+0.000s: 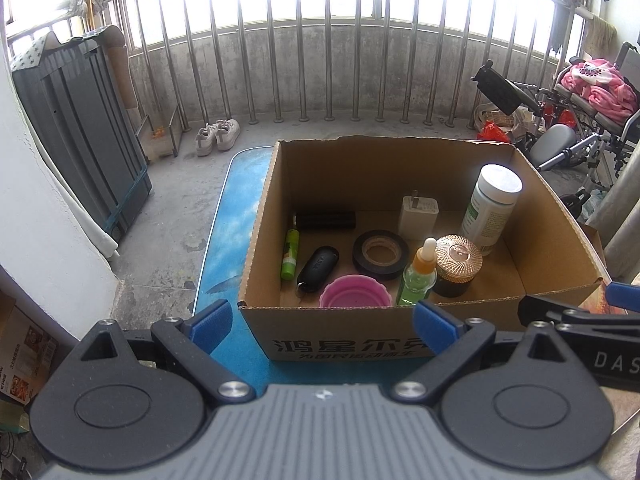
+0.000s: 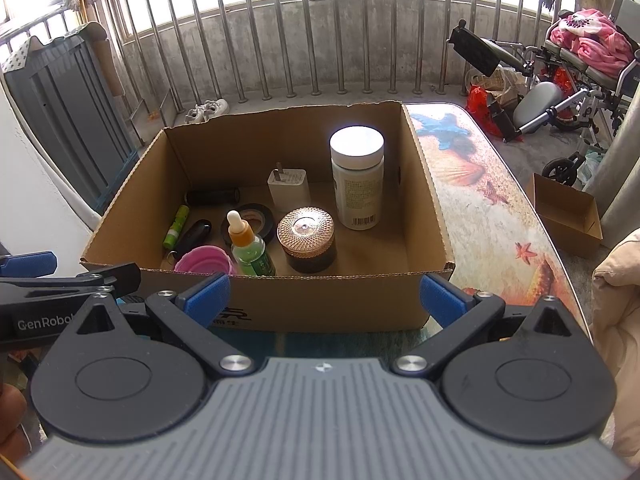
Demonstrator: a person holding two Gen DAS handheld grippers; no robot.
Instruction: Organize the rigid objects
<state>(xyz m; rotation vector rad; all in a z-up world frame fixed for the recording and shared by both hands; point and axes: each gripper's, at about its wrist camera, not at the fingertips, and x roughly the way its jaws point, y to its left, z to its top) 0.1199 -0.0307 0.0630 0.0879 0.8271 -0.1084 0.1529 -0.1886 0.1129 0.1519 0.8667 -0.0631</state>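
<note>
An open cardboard box (image 1: 560, 248) (image 2: 428, 200) stands on a table with a beach-print cover (image 2: 492, 208). Inside it are a white-capped bottle (image 1: 490, 208) (image 2: 356, 176), a white charger (image 1: 418, 216) (image 2: 289, 190), a black tape roll (image 1: 380, 254), a copper-lidded jar (image 1: 456, 264) (image 2: 307, 238), a green dropper bottle (image 1: 418, 280) (image 2: 248, 250), a pink cup (image 1: 354, 294) (image 2: 204, 262), a black key fob (image 1: 317, 270), a green tube (image 1: 289, 254) (image 2: 175, 227) and a black cylinder (image 1: 326, 220). My left gripper (image 1: 322, 326) and right gripper (image 2: 324, 296) hover open and empty just before the box's near wall.
A metal railing (image 1: 328, 60) runs along the balcony behind. A grey folded panel (image 1: 80, 128) leans at the left, white shoes (image 1: 218, 134) lie on the floor, and a wheelchair with pink cloth (image 2: 580, 60) stands at the right. A small empty carton (image 2: 568, 212) sits beside the table.
</note>
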